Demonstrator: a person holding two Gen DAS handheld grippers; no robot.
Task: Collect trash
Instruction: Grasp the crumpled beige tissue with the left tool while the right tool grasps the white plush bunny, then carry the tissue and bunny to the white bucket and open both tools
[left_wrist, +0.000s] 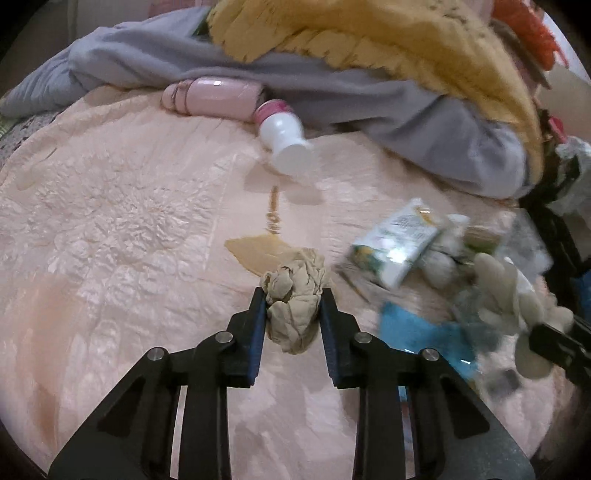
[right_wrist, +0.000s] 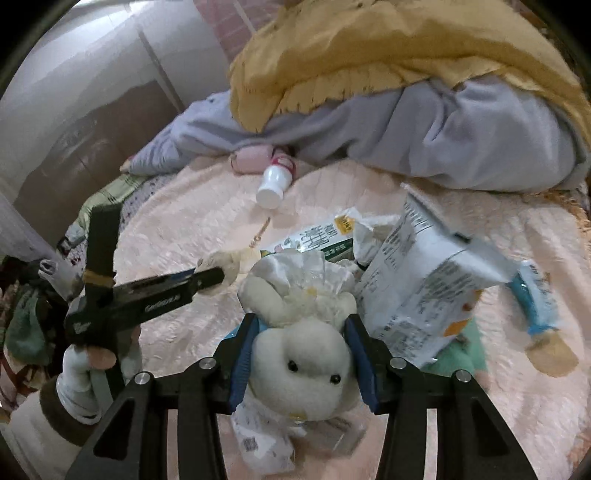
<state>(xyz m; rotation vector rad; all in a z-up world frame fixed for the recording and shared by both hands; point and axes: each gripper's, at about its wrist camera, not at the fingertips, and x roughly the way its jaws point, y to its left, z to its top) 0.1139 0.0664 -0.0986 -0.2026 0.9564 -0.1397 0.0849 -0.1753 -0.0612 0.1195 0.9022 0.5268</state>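
- We have the left gripper (left_wrist: 293, 306) closed on a crumpled wad of tan paper (left_wrist: 293, 295), its pads pressing both sides of the wad just above the pink bedspread (left_wrist: 110, 221).
- Our right gripper (right_wrist: 301, 350) is clamped on the head of a white plush toy (right_wrist: 308, 363), which lies among the wrappers; whether that toy counts as trash we cannot say.
- No bin or bag shows in either view, so we judge that nothing is visibly put away yet.
- Left to gather, as we see it: a white carton (right_wrist: 424, 288), a green-and-white milk pack (right_wrist: 317, 240), a blue wrapper (right_wrist: 535, 295), crumpled white paper (right_wrist: 303, 273) and a printed slip (right_wrist: 258, 443).
- A white bottle (left_wrist: 286, 144) lies on its side farther back, near the grey clothing (left_wrist: 406, 107); it may belong to the trash too.
- We reckon the job is at an early stage.
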